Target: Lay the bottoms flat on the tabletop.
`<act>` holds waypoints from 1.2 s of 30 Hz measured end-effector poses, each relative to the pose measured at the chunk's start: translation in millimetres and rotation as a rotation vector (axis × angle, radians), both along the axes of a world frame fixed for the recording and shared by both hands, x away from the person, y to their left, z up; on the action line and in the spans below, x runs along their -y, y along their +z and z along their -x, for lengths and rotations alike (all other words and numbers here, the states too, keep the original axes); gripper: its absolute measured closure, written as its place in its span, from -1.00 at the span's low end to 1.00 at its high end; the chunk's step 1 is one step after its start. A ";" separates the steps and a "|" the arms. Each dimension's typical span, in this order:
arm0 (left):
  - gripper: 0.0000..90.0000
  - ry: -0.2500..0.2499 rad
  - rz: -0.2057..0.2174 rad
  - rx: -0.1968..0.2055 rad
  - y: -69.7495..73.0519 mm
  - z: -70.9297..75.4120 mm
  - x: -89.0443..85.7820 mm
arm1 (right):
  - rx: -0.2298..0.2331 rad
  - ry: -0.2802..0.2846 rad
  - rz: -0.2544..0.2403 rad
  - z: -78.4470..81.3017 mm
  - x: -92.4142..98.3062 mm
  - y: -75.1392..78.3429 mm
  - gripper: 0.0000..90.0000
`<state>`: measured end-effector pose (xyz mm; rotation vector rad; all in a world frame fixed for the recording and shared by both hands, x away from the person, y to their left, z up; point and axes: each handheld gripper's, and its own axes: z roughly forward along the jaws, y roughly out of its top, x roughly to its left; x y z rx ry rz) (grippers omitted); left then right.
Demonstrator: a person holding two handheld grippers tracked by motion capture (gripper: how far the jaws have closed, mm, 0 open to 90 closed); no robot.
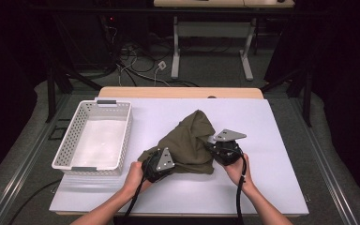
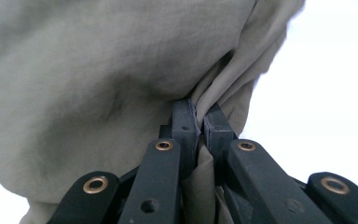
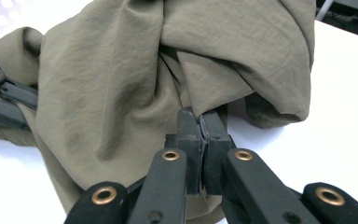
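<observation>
Olive cloth [image 1: 191, 140] is pinched by both closed tongs, left [image 2: 199, 122] at 8 o'clock, right [image 3: 201, 122] at 3; lifting remains; basket [image 1: 65, 150] at 9 o'clock unfilled.

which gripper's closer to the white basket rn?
Left. The left gripper is clamped on the olive cloth just right of the white basket; the right gripper grips the cloth's far side, farther off.

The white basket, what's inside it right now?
The white basket holds nothing visible; its pale floor shows bare. The olive cloth lies beside it on the table; nothing covers the basket's inside.
</observation>
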<state>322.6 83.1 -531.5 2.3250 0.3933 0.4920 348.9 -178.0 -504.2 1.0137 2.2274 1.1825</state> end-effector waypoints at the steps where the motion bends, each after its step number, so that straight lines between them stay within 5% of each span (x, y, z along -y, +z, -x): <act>1: 0.91 0.003 0.006 0.010 2.0 1.1 -1.8 | -0.003 0.001 -0.002 0.9 0.4 1.3 0.98; 8: 0.91 0.031 0.054 0.038 11.8 -0.2 -12.1 | 0.015 0.003 -0.002 10.4 3.0 13.4 0.98; 12: 0.82 0.050 0.026 0.029 4.0 -7.5 -9.0 | 0.006 0.000 0.016 10.1 0.5 9.7 0.95; 18: -0.10 0.039 0.002 0.033 1.1 -3.9 0.3 | -0.011 -0.010 0.046 3.5 0.0 -1.4 0.85; 24: -0.46 0.016 -0.012 0.057 -4.5 0.1 14.2 | -0.005 -0.010 0.030 3.8 2.0 -0.1 0.60; 28: -0.13 0.002 -0.058 0.071 -10.3 0.1 21.6 | 0.011 -0.018 0.011 3.3 3.6 1.9 0.48; 36: 0.79 -0.006 -0.059 0.043 -19.7 -5.6 17.5 | 0.004 -0.027 0.002 0.9 4.4 -0.4 0.93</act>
